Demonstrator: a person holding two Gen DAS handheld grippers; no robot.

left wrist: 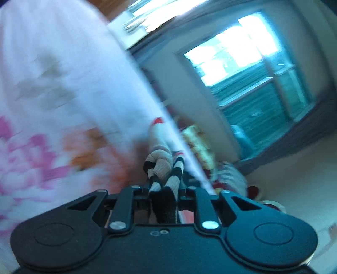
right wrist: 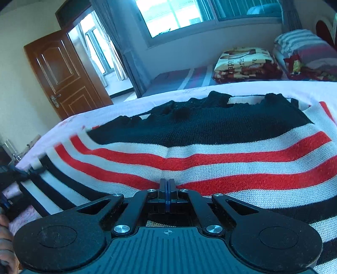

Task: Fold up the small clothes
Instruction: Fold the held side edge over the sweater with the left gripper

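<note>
A knitted sweater (right wrist: pixel 210 147) with black, white and red stripes lies spread on a white cloth-covered surface (right wrist: pixel 126 105). My right gripper (right wrist: pixel 167 185) is shut, its fingers pressed together on a fold of the sweater's red and white stripes. In the blurred, tilted left wrist view, my left gripper (left wrist: pixel 164 189) is shut on a bunched black-and-white striped part of the sweater (left wrist: pixel 162 166), which hangs ahead of it. The left gripper also shows at the far left edge of the right wrist view (right wrist: pixel 12 177), holding the sweater's corner.
A white cloth with pink and orange flowers (left wrist: pixel 52 94) fills the left of the left wrist view. Behind the surface are a bed with folded blankets (right wrist: pixel 246 63), striped pillows (right wrist: pixel 305 46), a window (right wrist: pixel 179 14) and a brown door (right wrist: pixel 63 73).
</note>
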